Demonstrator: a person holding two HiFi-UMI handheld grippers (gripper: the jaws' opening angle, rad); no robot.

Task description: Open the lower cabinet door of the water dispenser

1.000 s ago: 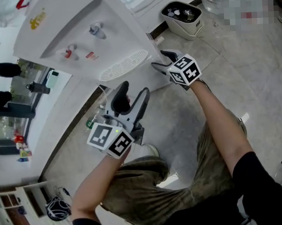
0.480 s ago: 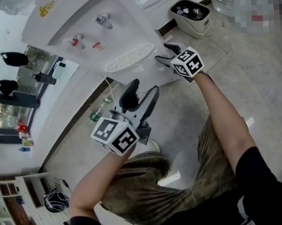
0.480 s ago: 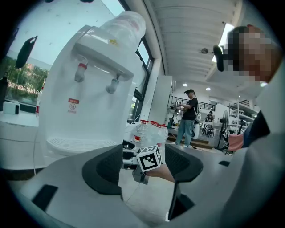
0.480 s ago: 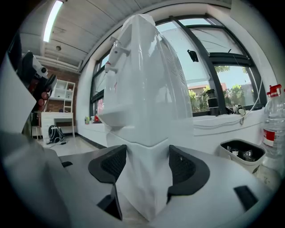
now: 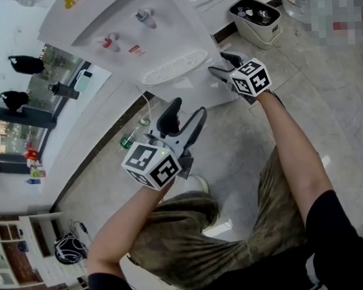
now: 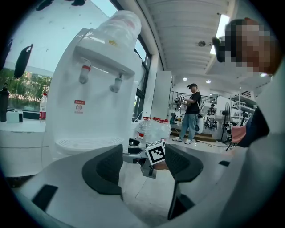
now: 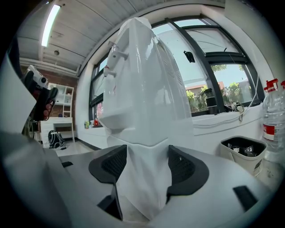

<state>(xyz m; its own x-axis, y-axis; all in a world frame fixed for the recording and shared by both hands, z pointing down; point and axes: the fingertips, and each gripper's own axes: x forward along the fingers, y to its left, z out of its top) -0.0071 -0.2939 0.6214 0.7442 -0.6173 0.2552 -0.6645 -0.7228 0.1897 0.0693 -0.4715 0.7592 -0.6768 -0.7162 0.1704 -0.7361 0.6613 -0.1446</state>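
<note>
1. Closing in on the water dispenser [image 5: 134, 29], I hold the right gripper [image 7: 142, 165] at its lower body, just below the drip grille [image 5: 173, 66].
2. Its jaws stand apart. The right gripper view shows a white corner of the lower body rising between the two pads. I cannot tell whether either pad touches it.
3. The left gripper [image 5: 185, 115] hovers well back over the floor, above my knee. Its jaws are spread with nothing between them, and only the right gripper's marker cube shows beyond the gap.
4. The lower cabinet door [image 5: 191, 91] sits under the grille and appears shut, flush with the body. I judge the step in hand to be the approach, with the pull not yet begun.
5. No handle is plain in any view, so the next move calls for finding the door's free edge. The pads then need to pinch it and swing it outward along its hinge arc.
6. The plastic looks smooth, so a shallow bite could slip. A hard tug might shift the whole dispenser.
</note>
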